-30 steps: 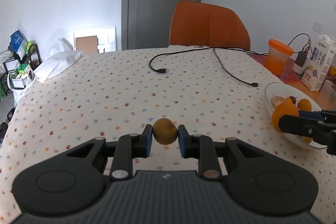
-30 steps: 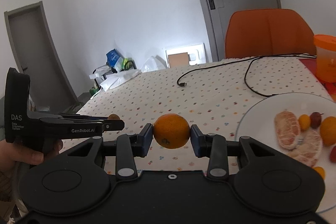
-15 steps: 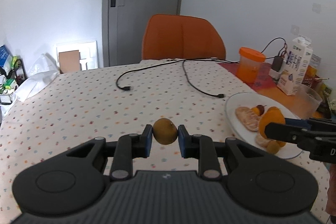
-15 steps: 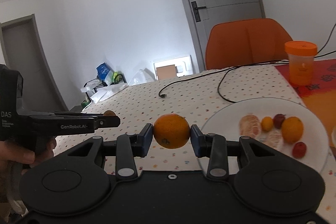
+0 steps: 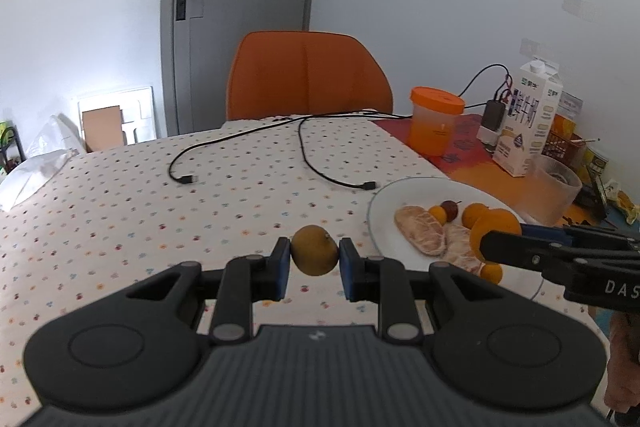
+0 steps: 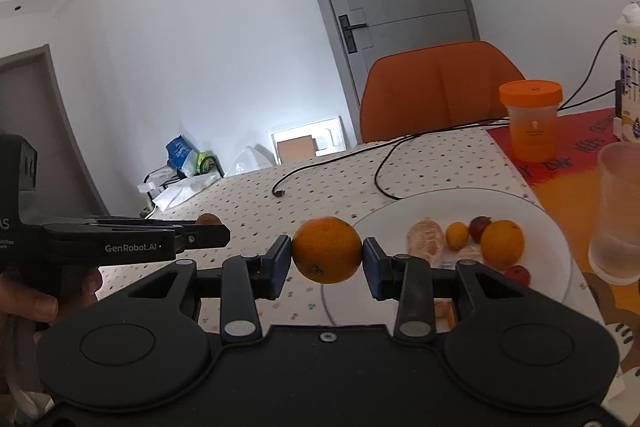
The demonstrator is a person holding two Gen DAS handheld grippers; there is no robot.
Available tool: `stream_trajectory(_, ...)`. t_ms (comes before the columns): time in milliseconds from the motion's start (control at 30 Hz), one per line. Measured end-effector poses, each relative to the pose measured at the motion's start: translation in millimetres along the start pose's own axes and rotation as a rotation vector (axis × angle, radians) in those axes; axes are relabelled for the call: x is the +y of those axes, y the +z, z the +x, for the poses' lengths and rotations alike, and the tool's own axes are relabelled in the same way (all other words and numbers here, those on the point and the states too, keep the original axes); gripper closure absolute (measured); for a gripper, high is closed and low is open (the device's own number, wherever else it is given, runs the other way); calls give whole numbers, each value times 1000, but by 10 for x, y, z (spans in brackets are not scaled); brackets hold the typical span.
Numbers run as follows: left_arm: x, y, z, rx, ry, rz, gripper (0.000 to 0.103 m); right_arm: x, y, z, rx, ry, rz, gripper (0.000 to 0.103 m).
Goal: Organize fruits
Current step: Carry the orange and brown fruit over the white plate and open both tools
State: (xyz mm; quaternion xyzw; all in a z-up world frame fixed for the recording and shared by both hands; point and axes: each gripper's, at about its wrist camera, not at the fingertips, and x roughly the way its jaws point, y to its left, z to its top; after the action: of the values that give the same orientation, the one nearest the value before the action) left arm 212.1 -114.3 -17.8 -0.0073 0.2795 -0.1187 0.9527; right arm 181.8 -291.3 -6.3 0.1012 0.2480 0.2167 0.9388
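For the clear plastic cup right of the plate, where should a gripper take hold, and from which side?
Grip the clear plastic cup across its side wall around mid-height, approaching level from the near, open side. It stands upright and round; the white plate crowds its left.

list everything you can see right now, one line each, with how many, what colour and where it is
plate: one, white, table's right
fruit on plate: several, orange, red, peeled pale
orange: one, orange, in right tongs
small fruit: one, brownish yellow, in left tongs
cables: two, black, mid table
jar: one, orange lid, far right
carton: one, white, beside jar
cup: one, clear, right of plate
chair: one, orange, behind table
door: one, grey
left tongs: black, shut on small fruit
right tongs: black, shut on orange
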Motion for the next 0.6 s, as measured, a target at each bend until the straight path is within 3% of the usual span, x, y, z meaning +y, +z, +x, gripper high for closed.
stream_trajectory(600, -419, 93, 350, 26, -60, 49, 79, -405, -81, -41, -20, -44, 69, 66)
